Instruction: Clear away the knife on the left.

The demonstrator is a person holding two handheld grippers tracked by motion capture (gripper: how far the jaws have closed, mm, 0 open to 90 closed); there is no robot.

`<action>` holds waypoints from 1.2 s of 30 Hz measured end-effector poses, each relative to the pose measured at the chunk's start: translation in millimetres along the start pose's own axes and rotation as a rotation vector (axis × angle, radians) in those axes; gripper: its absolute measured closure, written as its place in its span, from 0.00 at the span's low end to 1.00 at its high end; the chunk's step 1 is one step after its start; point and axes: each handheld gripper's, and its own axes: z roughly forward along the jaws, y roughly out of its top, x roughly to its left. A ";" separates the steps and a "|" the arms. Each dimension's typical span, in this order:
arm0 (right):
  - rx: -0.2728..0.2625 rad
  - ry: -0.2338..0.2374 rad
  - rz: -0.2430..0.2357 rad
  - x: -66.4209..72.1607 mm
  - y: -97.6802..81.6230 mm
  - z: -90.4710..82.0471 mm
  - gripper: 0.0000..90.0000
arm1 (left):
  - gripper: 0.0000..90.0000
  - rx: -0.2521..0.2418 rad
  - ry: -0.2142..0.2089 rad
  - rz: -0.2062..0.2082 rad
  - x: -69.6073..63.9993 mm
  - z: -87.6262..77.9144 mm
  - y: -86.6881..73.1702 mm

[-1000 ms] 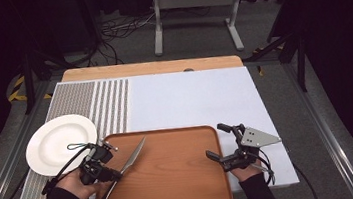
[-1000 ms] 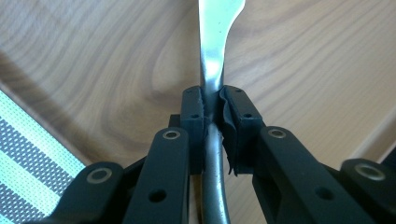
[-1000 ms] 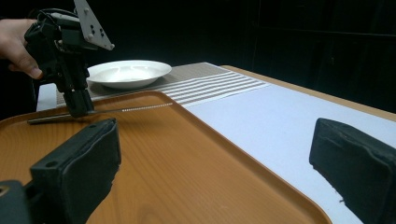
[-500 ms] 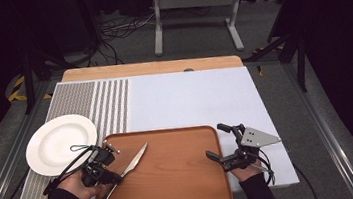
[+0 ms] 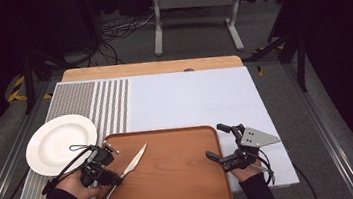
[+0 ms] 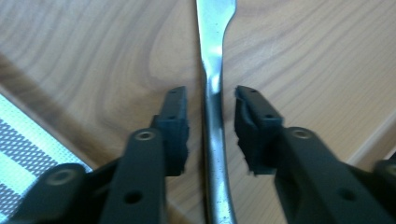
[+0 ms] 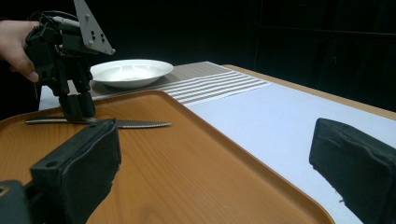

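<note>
Slim steel table knife [image 5: 128, 169], serrated blade: lowered flat onto brown wooden tray [image 5: 183, 179]. Left gripper [image 6: 210, 121] just opening, jaws clear of handle. Right gripper [image 5: 218, 142] wide, empty.

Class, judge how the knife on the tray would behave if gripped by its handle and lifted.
The knife looks like rigid metal, so it probably stays stiff. Its polished, narrow handle may slip or twist between jaws. Lying flat on the tray, it seems unlikely to roll.

A slim, shiny steel knife [image 6: 212, 93] with a serrated blade lies on a smooth, satin wood-grain tray [image 5: 173, 180]; the round white plate [image 5: 61, 143] looks glossy ceramic.
</note>
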 end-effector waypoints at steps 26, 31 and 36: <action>-0.003 -0.001 0.003 0.0 -0.2 0.0 0.03 | 0.62 -0.265 -0.004 0.538 -16.0 -21.3 9.3; -0.002 0.000 0.000 0.2 -0.1 0.0 0.03 | 0.90 -0.236 -0.008 0.640 -16.9 -15.9 12.8; 0.000 -0.001 0.001 -0.1 -0.3 -0.2 0.03 | 1.00 -0.198 -0.006 0.696 -18.9 -10.0 15.4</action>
